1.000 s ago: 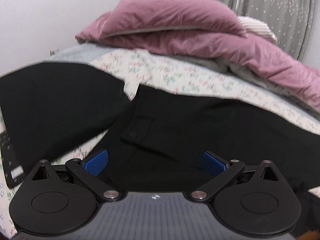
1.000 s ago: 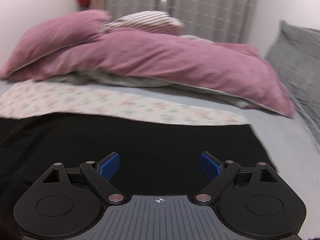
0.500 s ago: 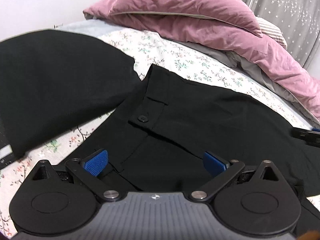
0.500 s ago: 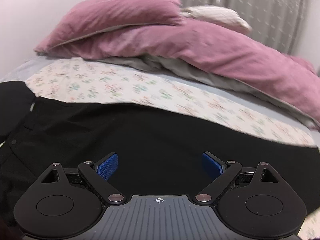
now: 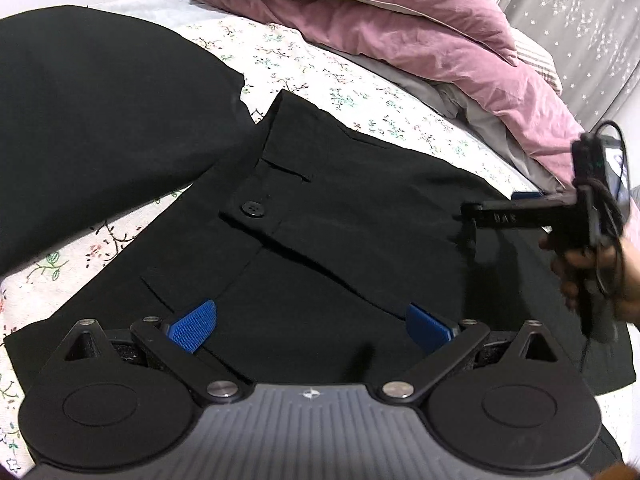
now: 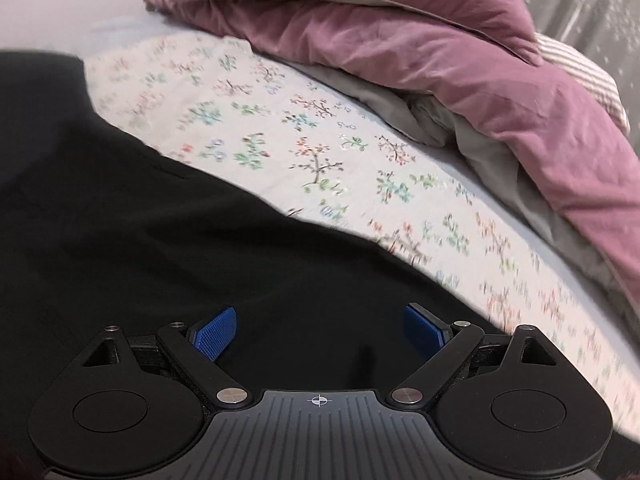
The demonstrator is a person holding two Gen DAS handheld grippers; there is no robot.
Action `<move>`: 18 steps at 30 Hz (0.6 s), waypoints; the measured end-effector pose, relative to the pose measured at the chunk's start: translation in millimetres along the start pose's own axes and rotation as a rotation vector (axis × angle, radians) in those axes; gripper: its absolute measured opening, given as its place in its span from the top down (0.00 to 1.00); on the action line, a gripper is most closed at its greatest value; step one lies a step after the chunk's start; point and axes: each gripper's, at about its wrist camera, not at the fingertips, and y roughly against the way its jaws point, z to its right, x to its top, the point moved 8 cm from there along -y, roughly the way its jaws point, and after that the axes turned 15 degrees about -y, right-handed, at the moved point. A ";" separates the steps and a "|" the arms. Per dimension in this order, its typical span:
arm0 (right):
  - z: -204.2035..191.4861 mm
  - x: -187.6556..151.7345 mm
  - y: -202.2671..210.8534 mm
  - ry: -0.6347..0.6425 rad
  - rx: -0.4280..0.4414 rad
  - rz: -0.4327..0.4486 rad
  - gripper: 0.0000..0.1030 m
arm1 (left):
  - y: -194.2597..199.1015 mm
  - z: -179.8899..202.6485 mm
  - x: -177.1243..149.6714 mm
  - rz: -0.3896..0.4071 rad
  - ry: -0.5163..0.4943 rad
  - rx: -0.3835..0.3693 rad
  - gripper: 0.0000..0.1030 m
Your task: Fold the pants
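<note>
Both grippers, left (image 5: 310,324) and right (image 6: 318,328), spread wide, empty, poised above pants (image 5: 340,216) across bed (image 5: 304,76). Approach step; next, pinching the waistband.

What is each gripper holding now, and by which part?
Nothing is held. The left gripper and the right gripper both stand open above the black pants, with no cloth between the pads.

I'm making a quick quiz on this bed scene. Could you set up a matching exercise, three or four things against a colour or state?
Things:
1. pants
2. pillow
3. bedsheet
4. left claw

Descriptions:
A. floral print
B. open, nothing between its pads
C. black, waist button fastened
D. mauve pink

Pairs: 1-C, 2-D, 3-A, 4-B
</note>
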 end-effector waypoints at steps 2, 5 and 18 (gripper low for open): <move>3.3 8.9 -10.1 0.012 -0.006 0.014 0.13 | -3.5 0.8 -0.4 -0.009 0.004 0.000 0.00; 11.7 24.9 -23.0 0.045 -0.033 0.033 0.13 | -9.3 2.0 1.2 -0.021 0.005 0.000 0.00; 31.7 37.1 -65.3 -0.052 0.080 -0.175 0.86 | -12.6 3.7 2.3 -0.030 0.013 0.004 0.00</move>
